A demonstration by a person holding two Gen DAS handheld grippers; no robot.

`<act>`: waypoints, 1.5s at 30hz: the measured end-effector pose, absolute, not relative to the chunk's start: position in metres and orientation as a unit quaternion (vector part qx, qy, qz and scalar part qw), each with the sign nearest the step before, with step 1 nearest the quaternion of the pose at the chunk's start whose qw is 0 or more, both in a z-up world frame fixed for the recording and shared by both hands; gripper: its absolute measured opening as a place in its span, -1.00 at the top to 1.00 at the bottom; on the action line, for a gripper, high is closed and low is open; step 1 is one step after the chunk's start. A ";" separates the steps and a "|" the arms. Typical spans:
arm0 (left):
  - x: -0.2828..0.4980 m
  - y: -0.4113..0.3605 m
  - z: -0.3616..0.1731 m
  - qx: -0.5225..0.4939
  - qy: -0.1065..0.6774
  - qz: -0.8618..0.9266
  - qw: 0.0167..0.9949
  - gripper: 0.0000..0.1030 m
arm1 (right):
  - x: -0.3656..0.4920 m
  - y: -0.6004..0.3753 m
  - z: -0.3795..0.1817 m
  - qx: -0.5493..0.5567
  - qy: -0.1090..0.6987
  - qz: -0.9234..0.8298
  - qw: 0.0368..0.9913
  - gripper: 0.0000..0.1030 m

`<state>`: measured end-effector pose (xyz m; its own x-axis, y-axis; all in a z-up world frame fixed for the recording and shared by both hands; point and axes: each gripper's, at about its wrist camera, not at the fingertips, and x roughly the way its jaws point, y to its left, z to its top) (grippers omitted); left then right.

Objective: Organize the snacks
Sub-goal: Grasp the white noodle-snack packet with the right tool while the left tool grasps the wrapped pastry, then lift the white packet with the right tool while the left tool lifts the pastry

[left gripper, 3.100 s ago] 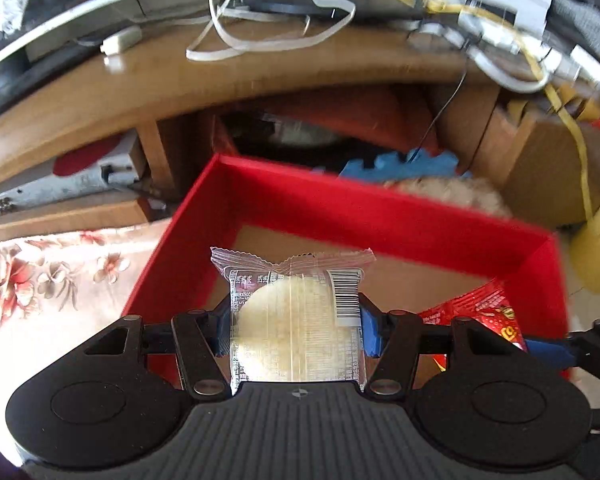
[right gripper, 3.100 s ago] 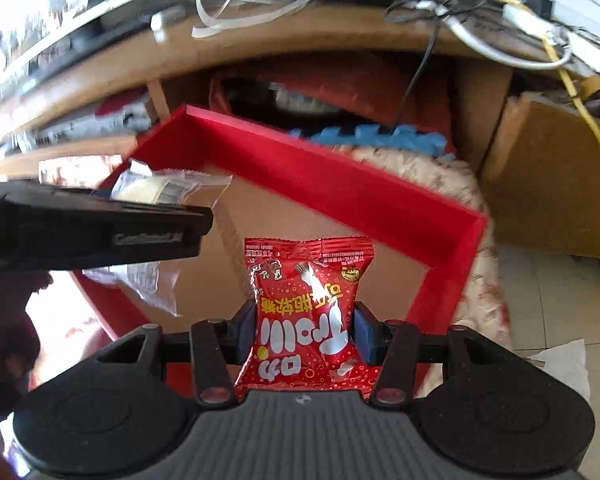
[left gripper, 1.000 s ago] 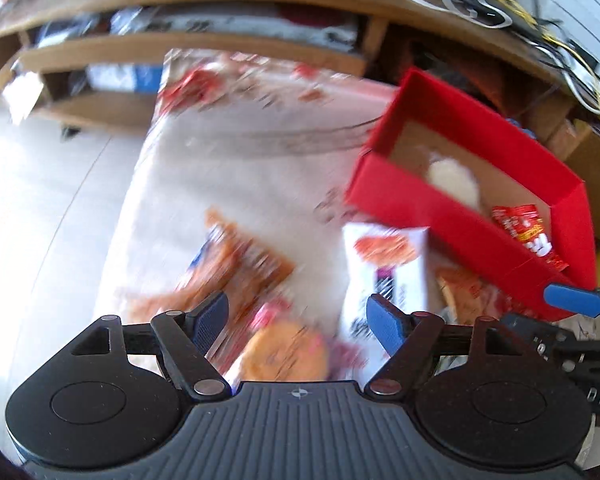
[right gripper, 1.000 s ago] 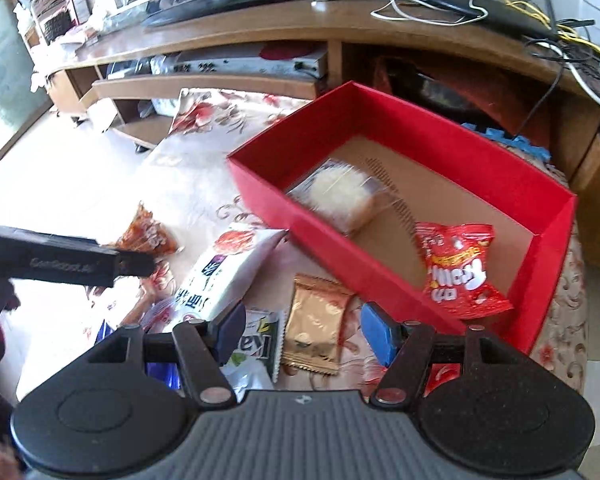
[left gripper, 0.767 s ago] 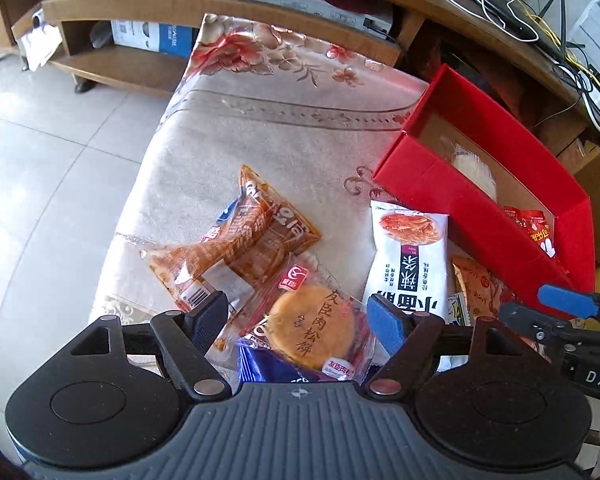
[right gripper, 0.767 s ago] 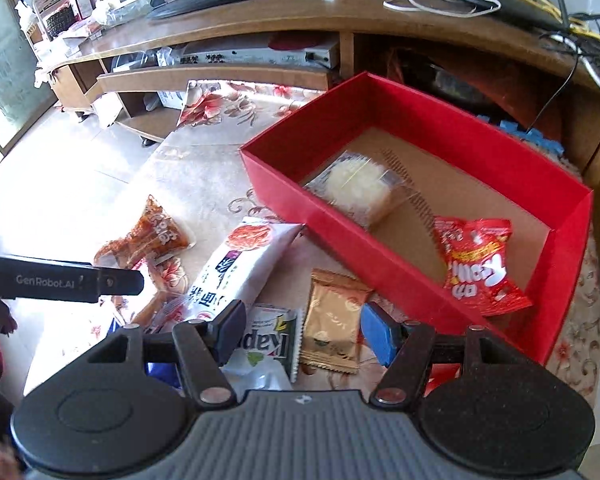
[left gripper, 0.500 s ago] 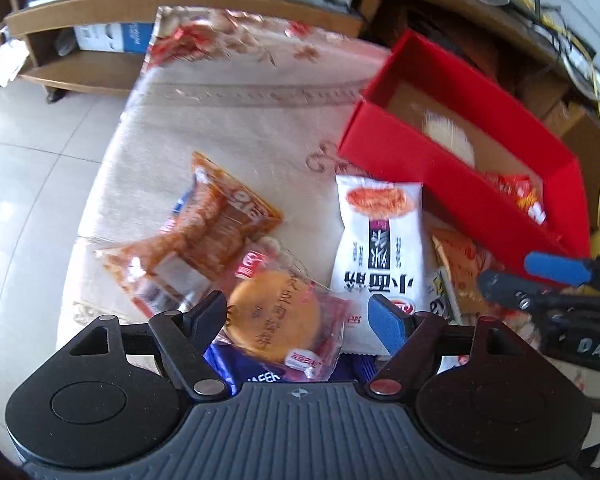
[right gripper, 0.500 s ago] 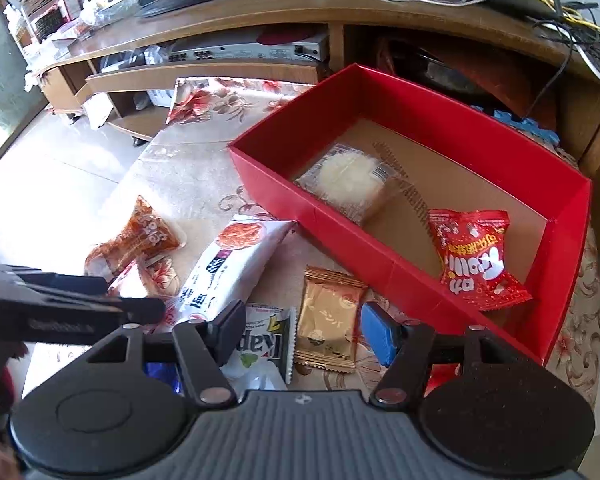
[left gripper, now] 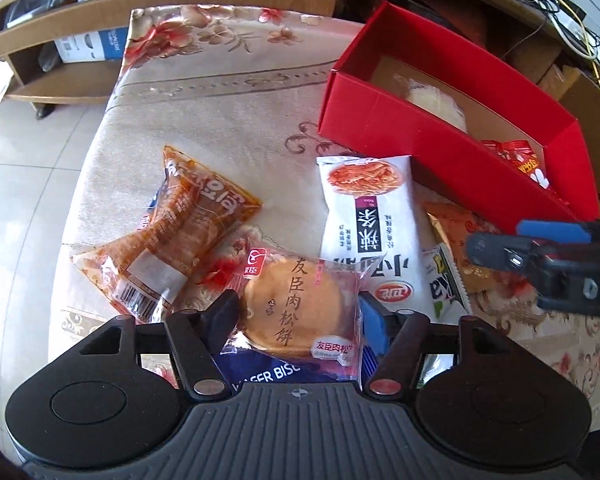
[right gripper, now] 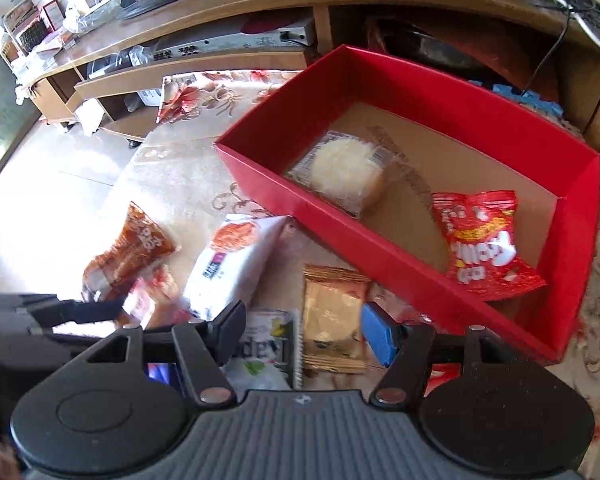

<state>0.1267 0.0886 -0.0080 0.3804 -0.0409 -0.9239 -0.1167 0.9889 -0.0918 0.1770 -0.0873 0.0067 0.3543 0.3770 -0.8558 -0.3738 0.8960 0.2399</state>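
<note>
My left gripper (left gripper: 300, 316) is closing on a round meat-floss pastry packet (left gripper: 300, 312); both pads touch its wrapper where it lies on a blue wafer packet (left gripper: 260, 372). My right gripper (right gripper: 304, 332) hovers open over a gold packet (right gripper: 332, 312) and a white-green packet (right gripper: 268, 348), gripping nothing. The red box (right gripper: 340, 240) holds a rice cake (right gripper: 348, 168) and a red candy bag (right gripper: 484, 240). A white noodle-snack bag (left gripper: 368, 224) and an orange-brown packet (left gripper: 188, 220) lie on the floral cloth.
The floral cloth (left gripper: 220, 92) covers a low table; tiled floor (left gripper: 28, 160) drops off at its left. A wooden TV stand (right gripper: 220, 60) with shelves, devices and tangled cables stands behind the box. The right gripper (left gripper: 496, 238) crosses the left wrist view's right edge.
My left gripper sank onto the snack pile and its jaws narrowed around the round pastry packet. The right gripper stayed open above the gold packet, rolling slightly.
</note>
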 end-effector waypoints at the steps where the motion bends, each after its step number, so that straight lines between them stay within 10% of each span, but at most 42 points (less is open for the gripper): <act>1: 0.126 0.088 -0.007 -0.070 0.555 0.021 0.829 -0.33 | 0.179 -0.083 0.006 0.004 0.522 0.229 0.821 -0.21; 18: 0.108 0.088 -0.004 -0.080 0.555 -0.021 0.827 -0.33 | 0.207 0.009 -0.032 -0.041 0.581 0.207 0.786 -0.33; 23: 0.108 0.089 -0.003 -0.079 0.557 -0.026 0.826 -0.33 | 0.197 -0.002 -0.036 -0.079 0.574 0.217 0.785 0.05; 45: 0.106 0.069 0.008 -0.067 0.544 -0.045 0.835 -0.07 | 0.147 -0.114 0.016 0.004 0.526 0.236 0.817 0.11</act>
